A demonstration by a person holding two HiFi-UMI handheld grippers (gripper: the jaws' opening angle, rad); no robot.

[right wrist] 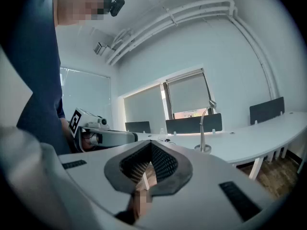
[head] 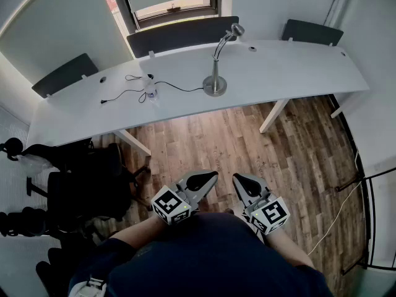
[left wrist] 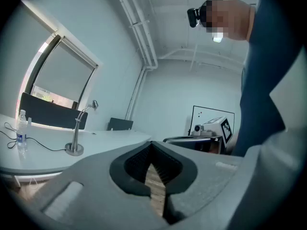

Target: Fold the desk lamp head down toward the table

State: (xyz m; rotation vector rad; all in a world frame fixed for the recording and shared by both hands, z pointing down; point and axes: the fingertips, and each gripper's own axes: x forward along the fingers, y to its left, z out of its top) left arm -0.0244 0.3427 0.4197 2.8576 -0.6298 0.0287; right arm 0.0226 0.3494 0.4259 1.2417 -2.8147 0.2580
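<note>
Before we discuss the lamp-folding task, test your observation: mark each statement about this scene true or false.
1. The desk lamp stands upright on the white desk. True.
2. The left gripper holds the lamp. False: it is shut on nothing, close to the person and well apart from the desk.
3. The right gripper has its jaws together. True.
4. The lamp head rests on the desk. False: it is raised, high above the base.
5. A black cable lies on the desk. True.
</note>
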